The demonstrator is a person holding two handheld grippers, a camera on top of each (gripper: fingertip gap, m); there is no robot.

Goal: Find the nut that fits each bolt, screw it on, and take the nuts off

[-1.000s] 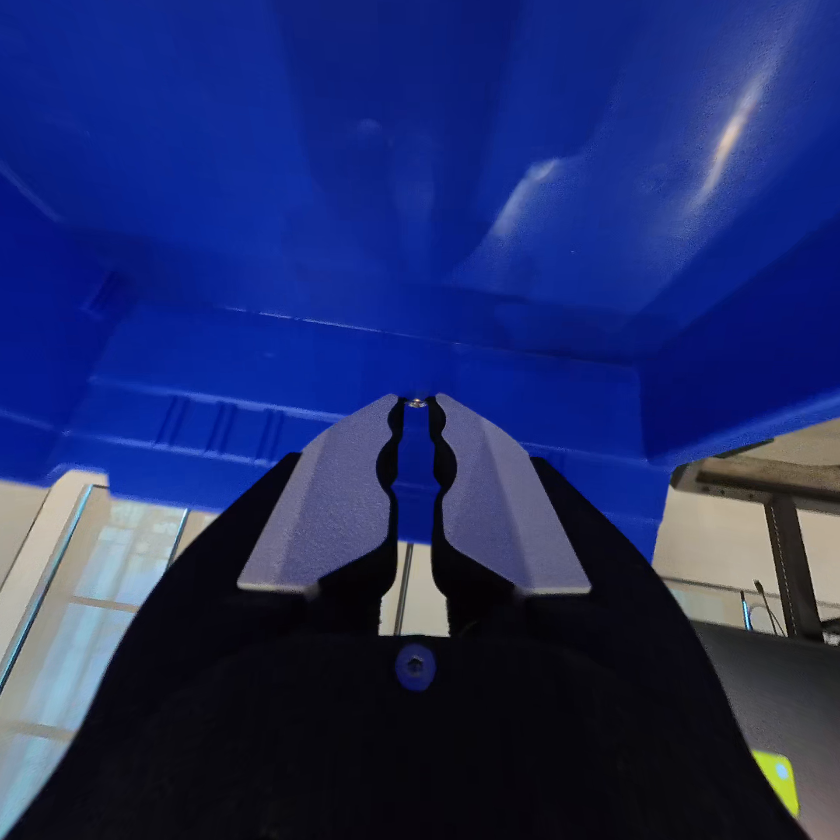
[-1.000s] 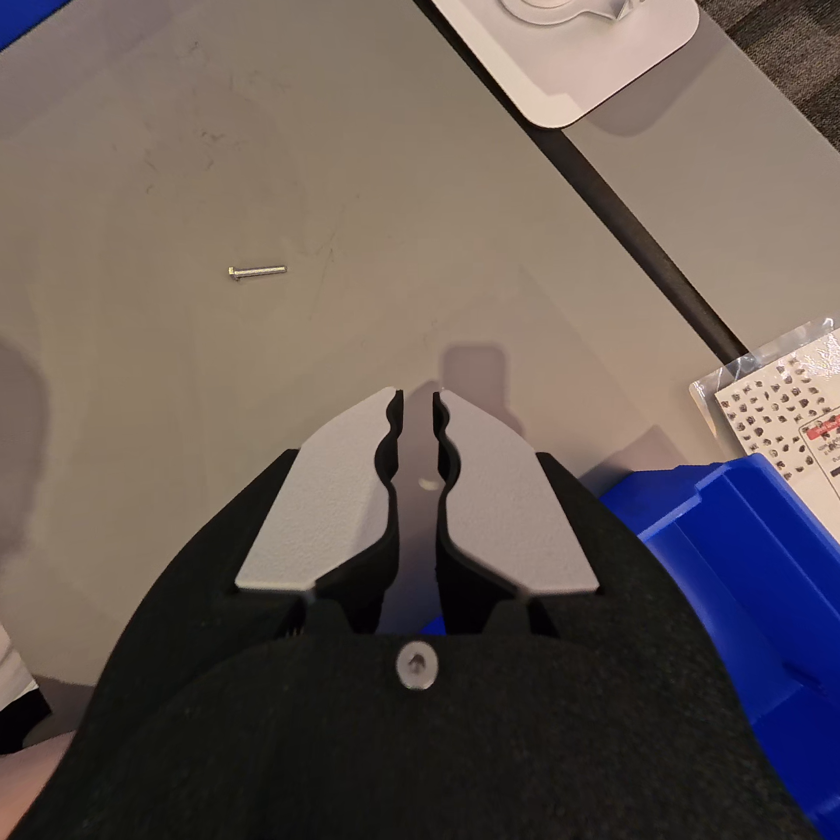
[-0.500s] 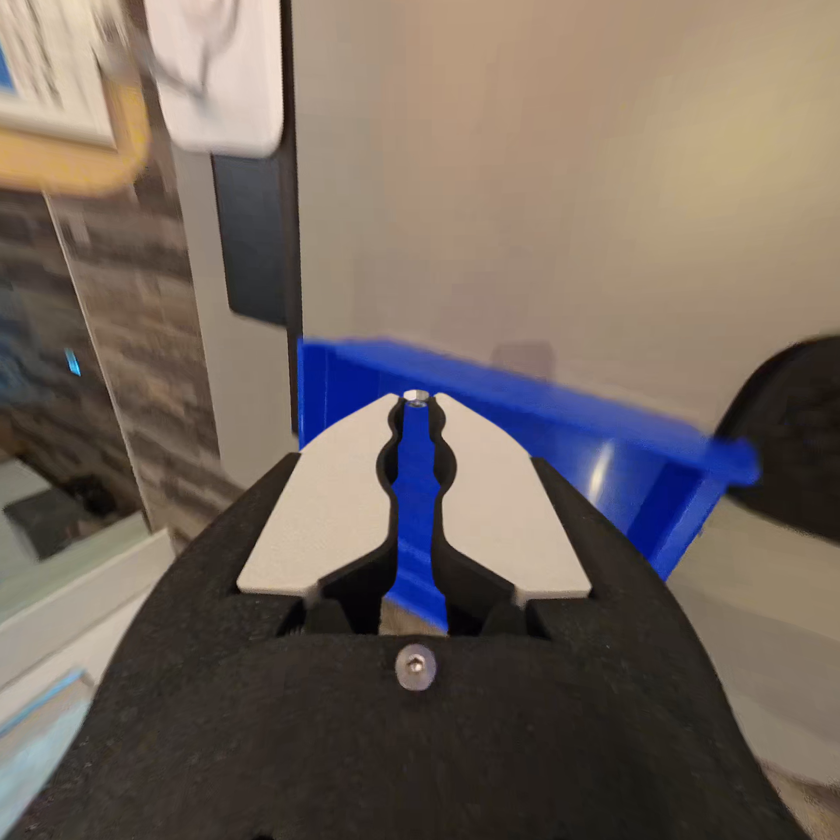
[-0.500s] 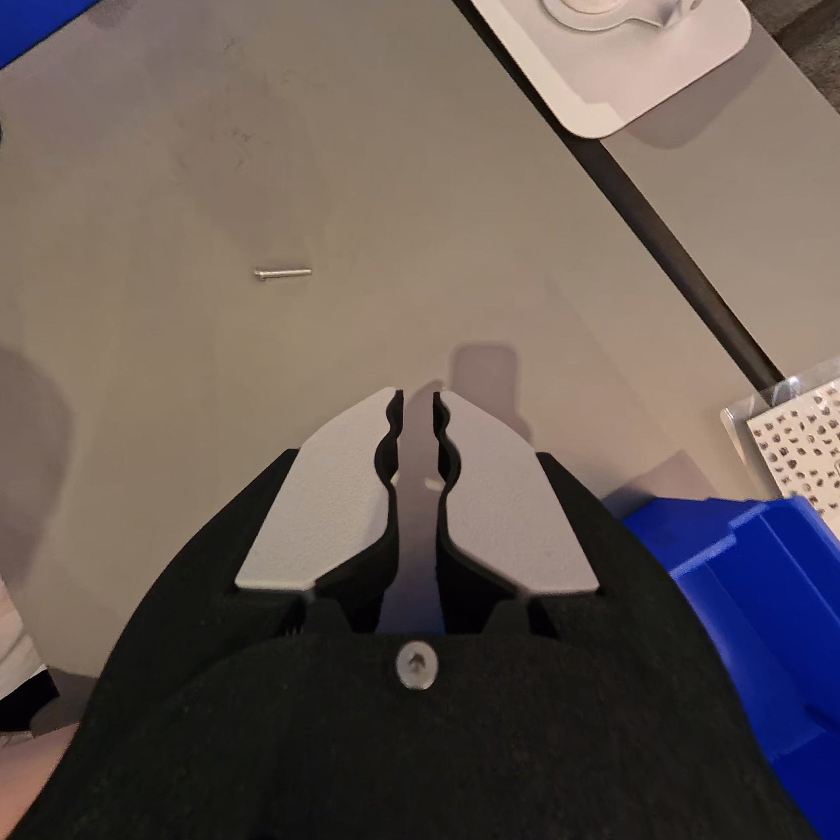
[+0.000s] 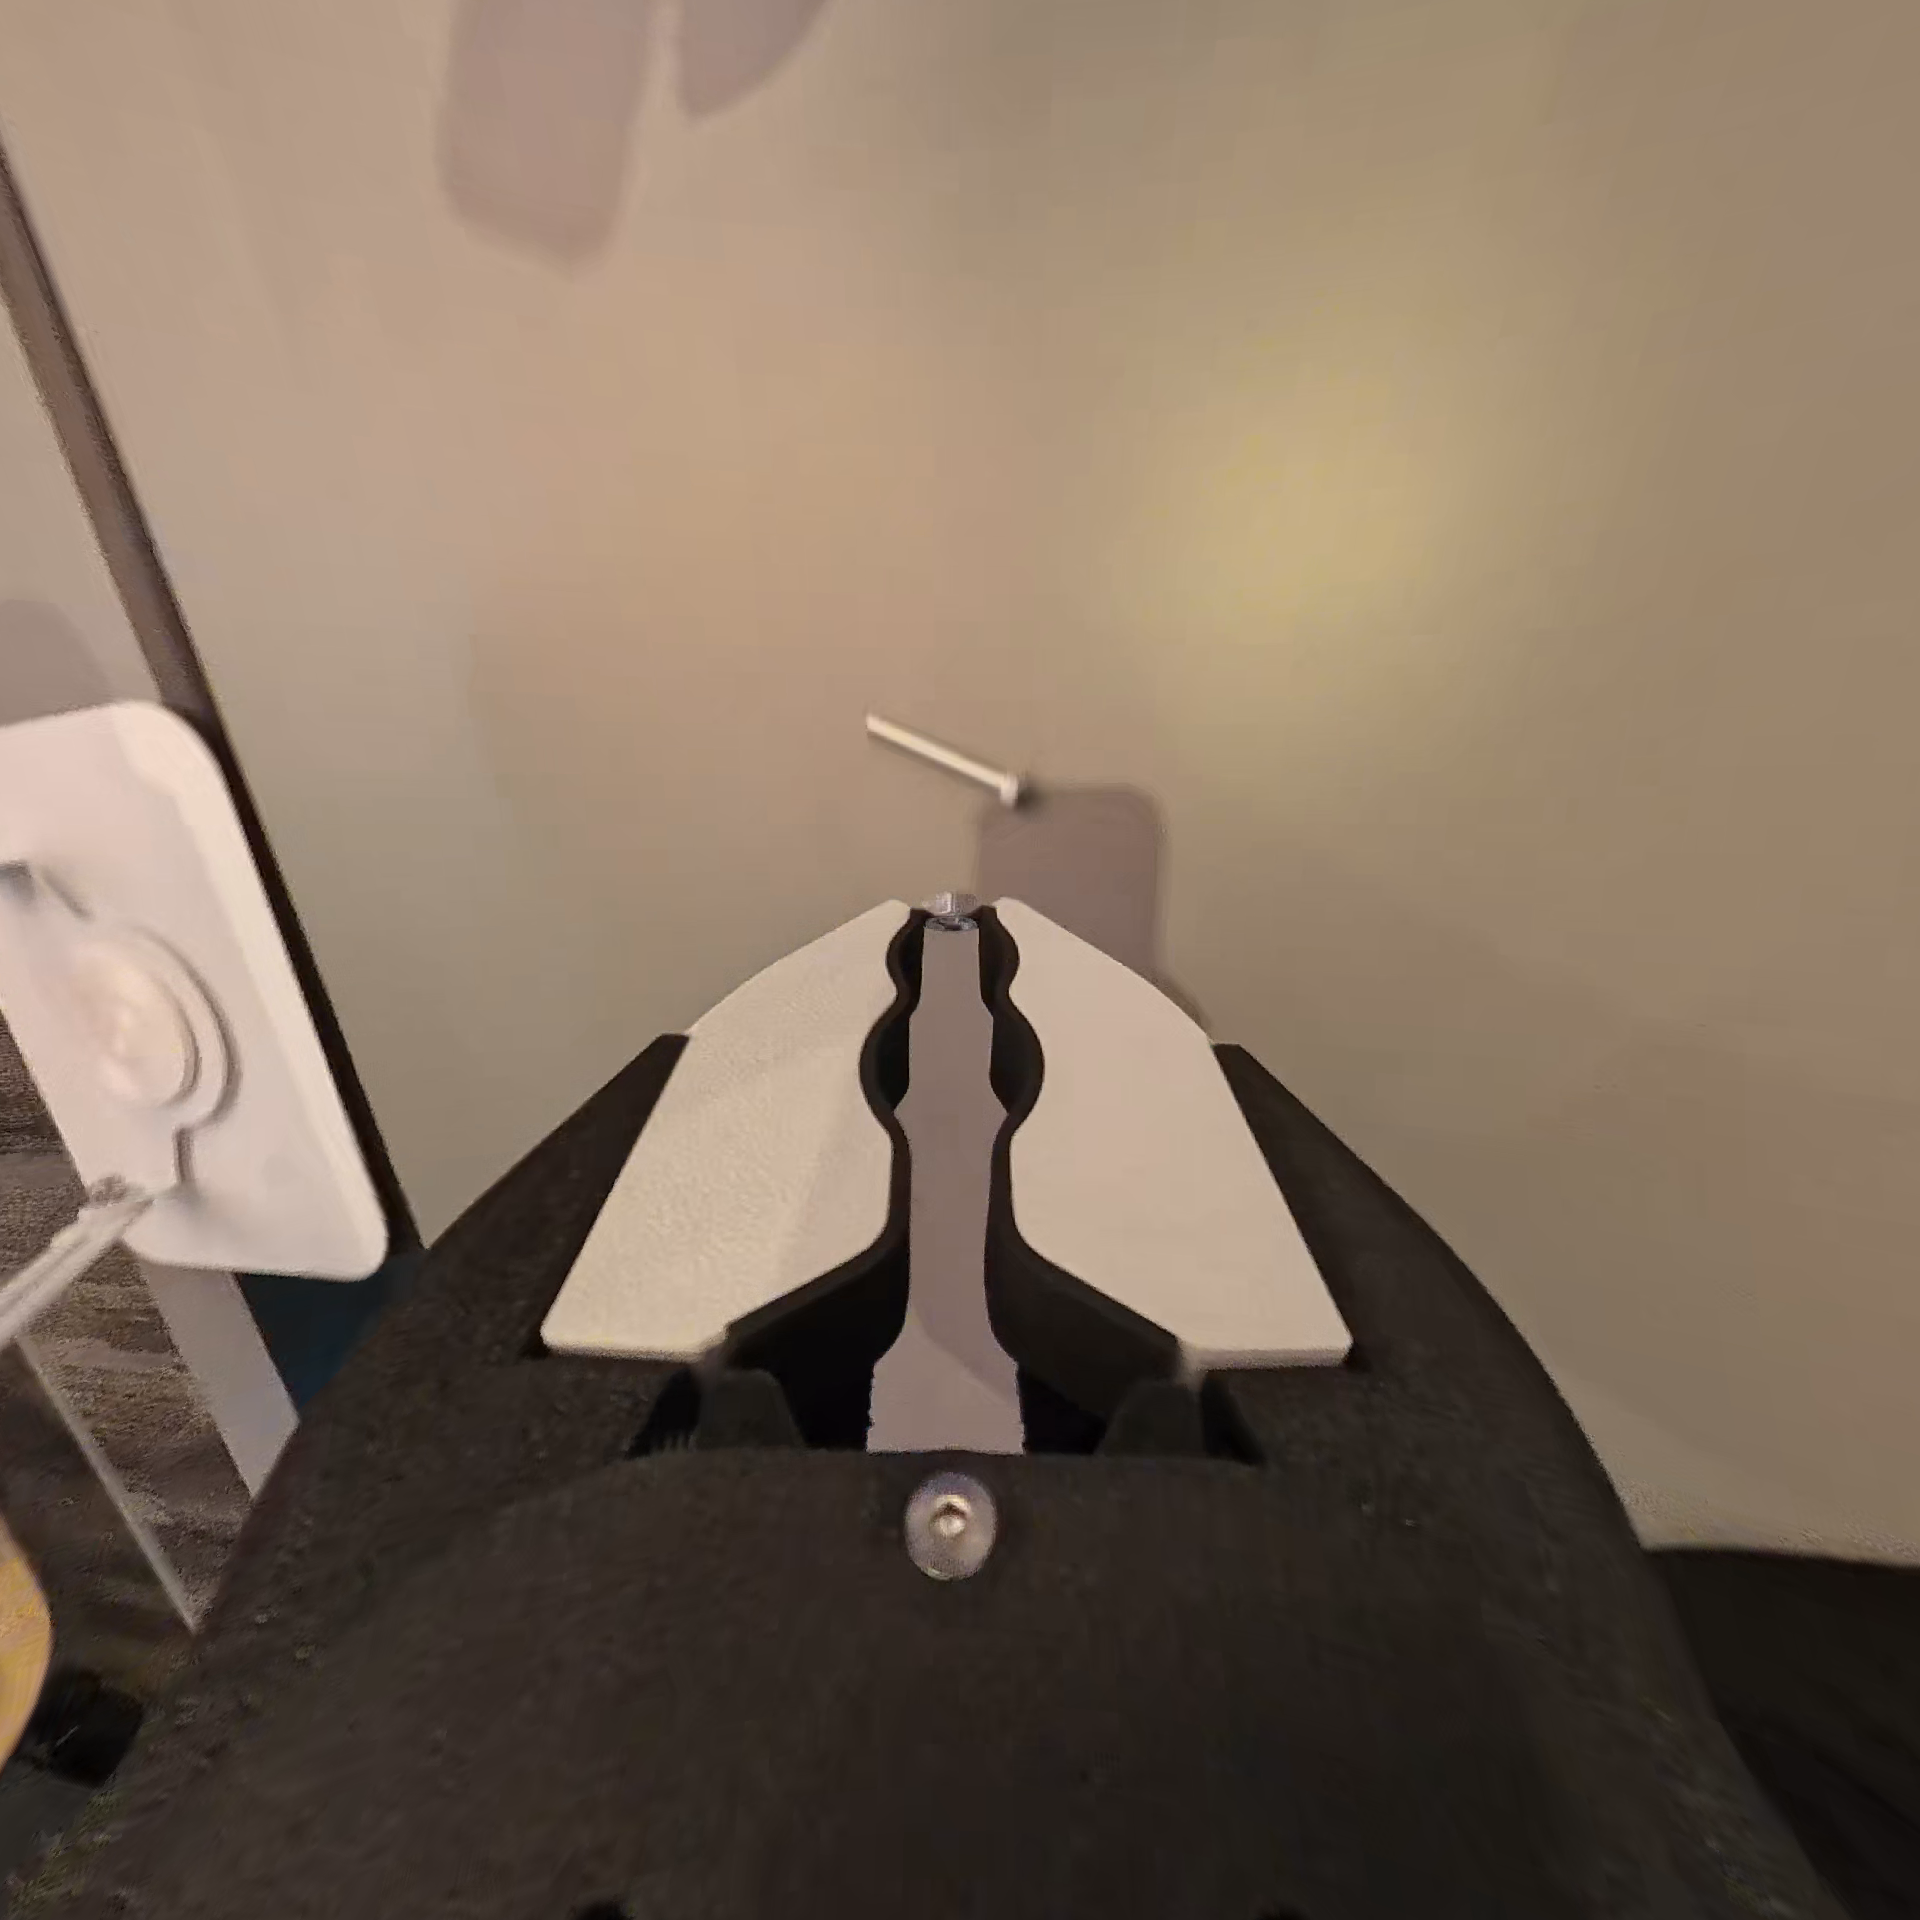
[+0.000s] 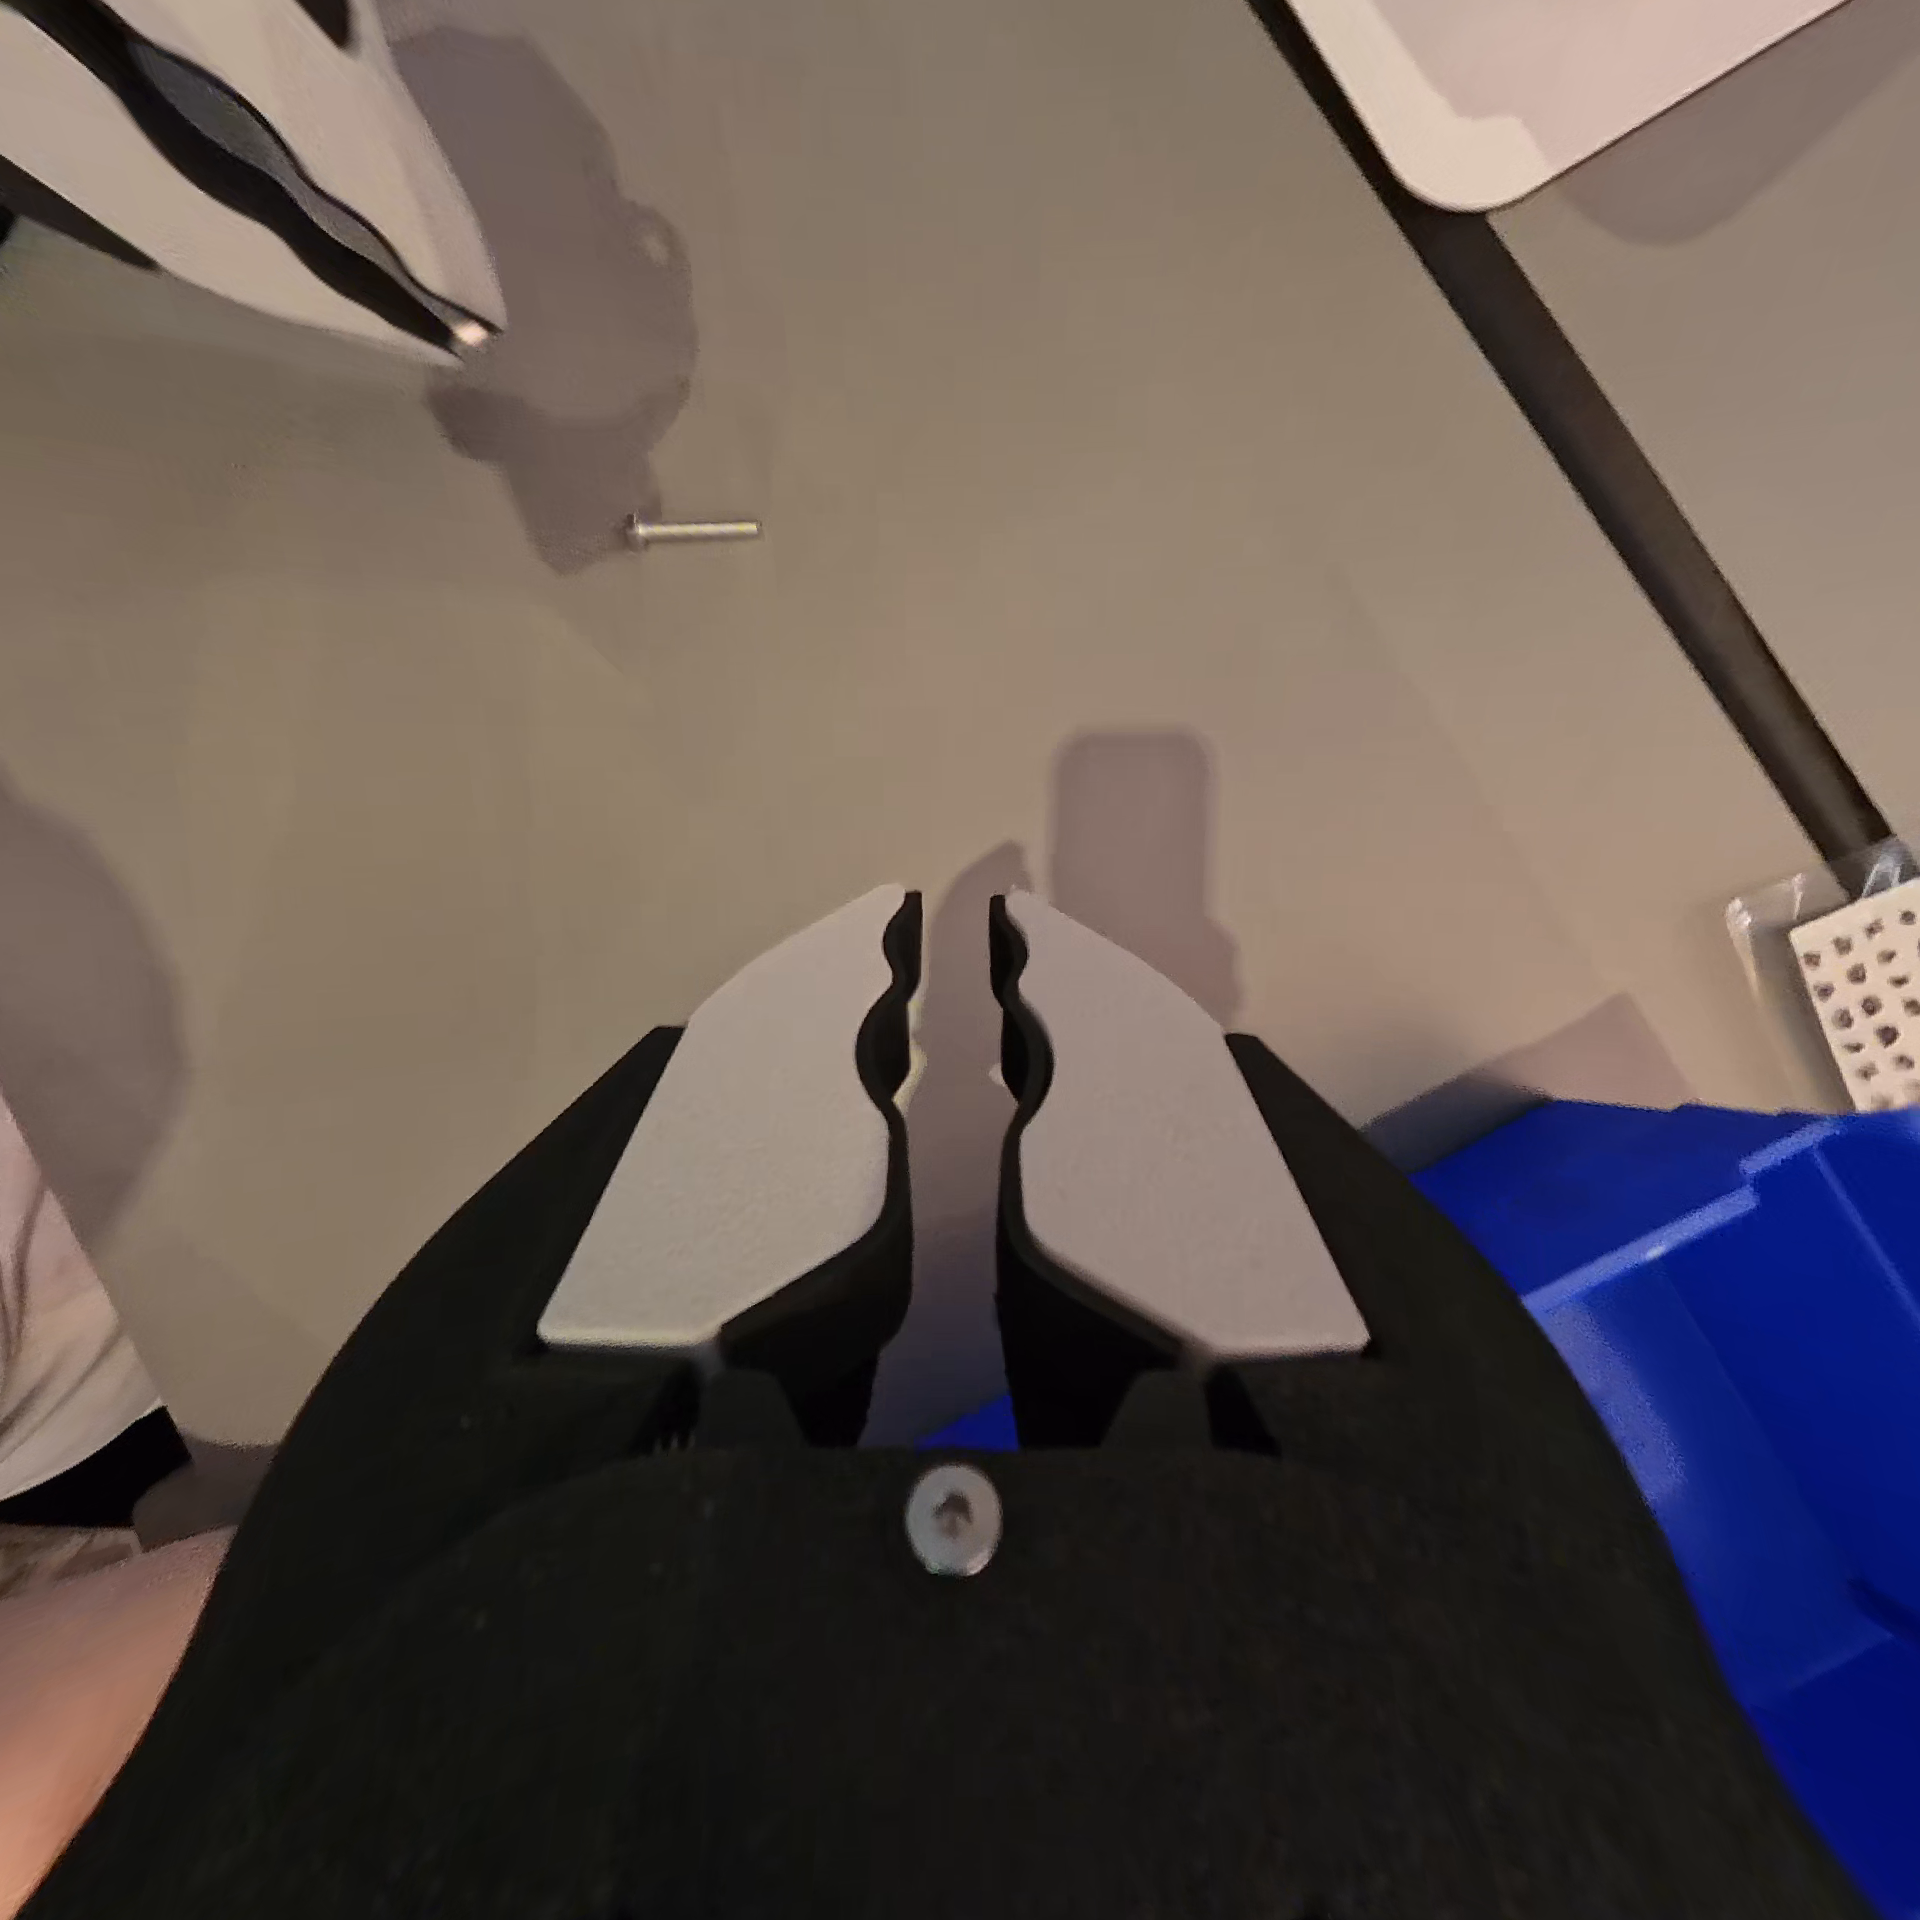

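Bolt and nut work is seen on a grey table. A blue bin sits at the right, beside the right gripper, whose jaws are a little apart with nothing held. One bolt lies flat on the table. A tiny nut is pinched tight at the tips of the left gripper, just short of the bolt.

A bolt lies on the table, far ahead of the right gripper. The left gripper, pinching a nut, hovers far left. A bin sits near right, a sheet just beyond it.
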